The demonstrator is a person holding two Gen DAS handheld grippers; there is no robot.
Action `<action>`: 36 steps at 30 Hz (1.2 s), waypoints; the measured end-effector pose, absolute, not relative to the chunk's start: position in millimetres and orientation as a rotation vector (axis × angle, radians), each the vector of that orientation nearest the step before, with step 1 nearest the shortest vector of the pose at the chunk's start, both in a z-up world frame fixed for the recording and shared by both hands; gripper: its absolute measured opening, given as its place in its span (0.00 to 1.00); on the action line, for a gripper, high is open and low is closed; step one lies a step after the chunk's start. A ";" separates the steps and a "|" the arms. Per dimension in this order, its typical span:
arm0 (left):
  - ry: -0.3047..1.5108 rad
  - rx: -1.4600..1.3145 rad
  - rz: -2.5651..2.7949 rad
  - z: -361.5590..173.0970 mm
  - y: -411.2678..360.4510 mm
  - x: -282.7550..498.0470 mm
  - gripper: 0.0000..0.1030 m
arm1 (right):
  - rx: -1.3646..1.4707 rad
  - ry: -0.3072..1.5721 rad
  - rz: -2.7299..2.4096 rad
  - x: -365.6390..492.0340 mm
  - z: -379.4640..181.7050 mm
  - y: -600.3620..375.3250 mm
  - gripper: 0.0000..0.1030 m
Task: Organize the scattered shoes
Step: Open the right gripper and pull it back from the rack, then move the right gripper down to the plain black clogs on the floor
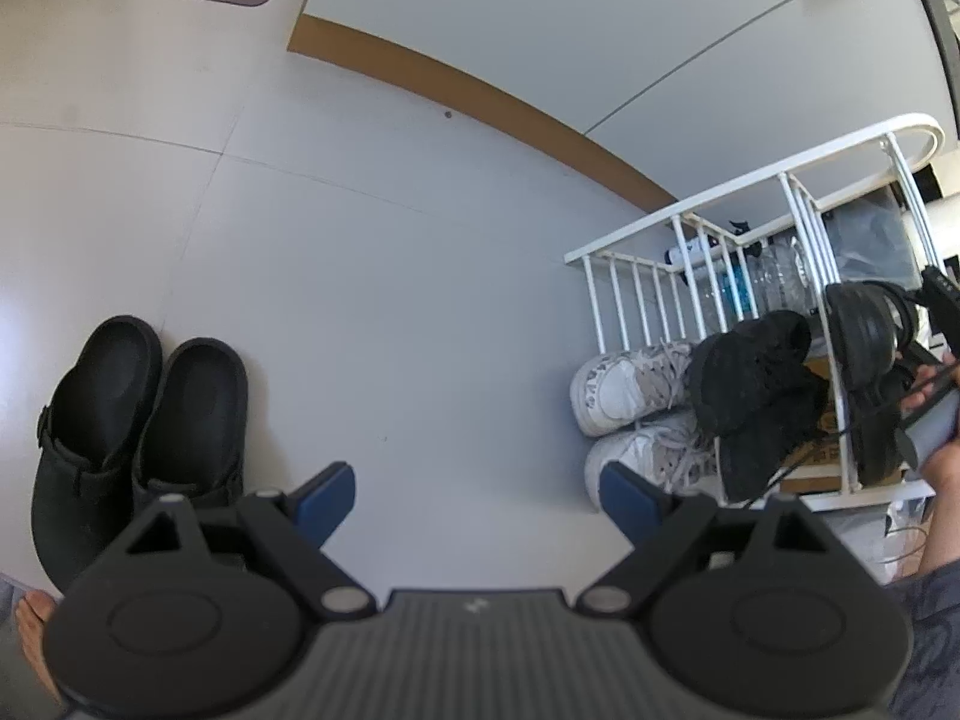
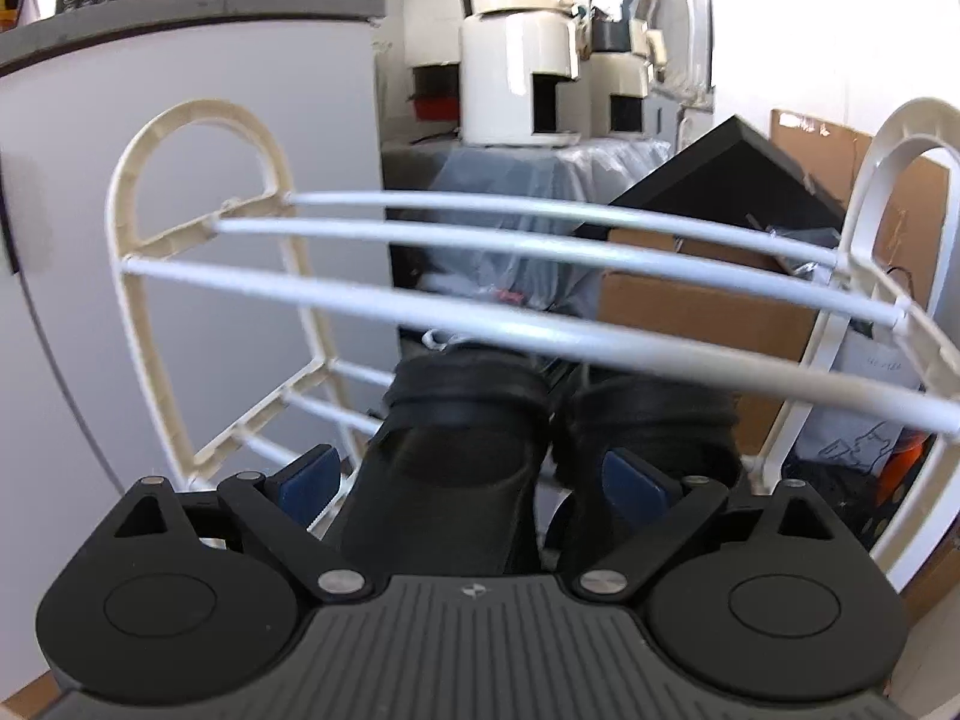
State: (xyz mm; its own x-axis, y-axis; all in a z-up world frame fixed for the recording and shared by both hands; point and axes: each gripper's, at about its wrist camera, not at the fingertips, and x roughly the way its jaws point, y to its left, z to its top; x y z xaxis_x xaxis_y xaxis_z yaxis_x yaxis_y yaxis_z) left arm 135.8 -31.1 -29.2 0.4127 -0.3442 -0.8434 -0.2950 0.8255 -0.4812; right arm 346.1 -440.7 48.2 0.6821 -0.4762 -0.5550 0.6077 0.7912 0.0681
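Note:
A pair of black clogs lies side by side on the pale floor at the lower left. My left gripper hangs open above bare floor to their right, holding nothing. Two white sneakers lie on the floor against the white shoe rack, and a pair of black shoes rests on the rack above them. My right gripper is open at the rack's lower shelf. One black sandal lies between its fingers, and its partner sits just to the right.
White rack rods cross just above the sandals. Cardboard boxes and white appliances stand behind the rack. A grey cabinet is to its left. A bare foot and a hand show at the edges of the left wrist view.

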 end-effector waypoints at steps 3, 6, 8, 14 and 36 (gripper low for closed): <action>1.143 -0.629 -0.019 -23.0 -27.8 130.0 0.88 | 0.238 0.559 -0.570 338.9 52.0 -433.3 0.94; 1.125 -0.621 -0.015 -18.8 -25.9 127.0 0.88 | 0.244 0.590 -0.535 331.7 54.0 -434.7 0.94; 1.109 -0.613 -0.013 -14.8 -24.8 124.5 0.88 | 0.242 0.605 -0.541 322.3 56.4 -435.7 0.94; 1.092 -0.608 0.013 -12.9 -19.7 120.3 0.88 | 0.230 0.613 -0.544 287.2 59.5 -425.7 0.94; 0.945 -0.491 0.088 17.7 -4.0 78.0 0.88 | 0.296 0.585 -0.414 165.7 70.8 -431.0 0.94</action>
